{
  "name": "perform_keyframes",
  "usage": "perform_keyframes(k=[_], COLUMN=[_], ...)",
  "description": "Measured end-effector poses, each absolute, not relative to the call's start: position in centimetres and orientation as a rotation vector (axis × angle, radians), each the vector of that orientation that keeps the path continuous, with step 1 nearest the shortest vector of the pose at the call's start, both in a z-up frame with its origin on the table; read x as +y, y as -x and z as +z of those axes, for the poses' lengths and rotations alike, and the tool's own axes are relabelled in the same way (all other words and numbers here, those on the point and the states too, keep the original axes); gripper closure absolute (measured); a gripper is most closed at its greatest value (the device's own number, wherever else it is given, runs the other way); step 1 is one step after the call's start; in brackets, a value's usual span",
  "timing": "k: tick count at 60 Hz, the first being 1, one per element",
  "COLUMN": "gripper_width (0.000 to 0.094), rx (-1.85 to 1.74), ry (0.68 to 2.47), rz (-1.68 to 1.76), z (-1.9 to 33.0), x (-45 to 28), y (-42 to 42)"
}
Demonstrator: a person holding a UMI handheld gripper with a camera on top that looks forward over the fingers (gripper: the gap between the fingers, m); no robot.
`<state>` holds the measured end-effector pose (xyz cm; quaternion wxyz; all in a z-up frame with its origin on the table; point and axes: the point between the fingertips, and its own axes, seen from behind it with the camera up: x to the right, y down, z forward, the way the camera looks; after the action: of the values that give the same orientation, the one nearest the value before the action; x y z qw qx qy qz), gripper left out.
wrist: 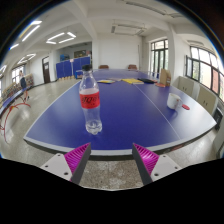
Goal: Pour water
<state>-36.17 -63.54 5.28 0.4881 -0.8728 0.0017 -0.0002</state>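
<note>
A clear plastic water bottle (91, 102) with a red label and a pale cap stands upright near the front edge of a blue table-tennis table (130, 105). A white cup (174, 101) stands on the table to the right, farther back. My gripper (112, 158) is open and empty, its magenta pads (77, 156) spread wide. The fingers sit below and short of the table's front edge, with speckled floor between them. The bottle is beyond the fingers, a little left of the middle.
Small yellow and brown items (133, 80) lie at the table's far end. A second blue table (70, 67) is folded upright at the back left. A red-legged stand (8, 108) is at the left. Windows (200, 68) line the right wall.
</note>
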Motion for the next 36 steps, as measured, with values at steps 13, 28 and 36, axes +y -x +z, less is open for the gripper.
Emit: perform_keyframes(k=[13, 28, 36], gripper_width=[0.0105, 0.0442, 0.0572], rx=[-0.019, -0.028, -0.015], ry=[1.97, 1.834, 1.787], rz=[0.034, -0.017, -0.009], z=[6.3, 7.0, 7.3], x=[-51.2, -45.4, -45.3], y=[42.2, 42.8, 42.8])
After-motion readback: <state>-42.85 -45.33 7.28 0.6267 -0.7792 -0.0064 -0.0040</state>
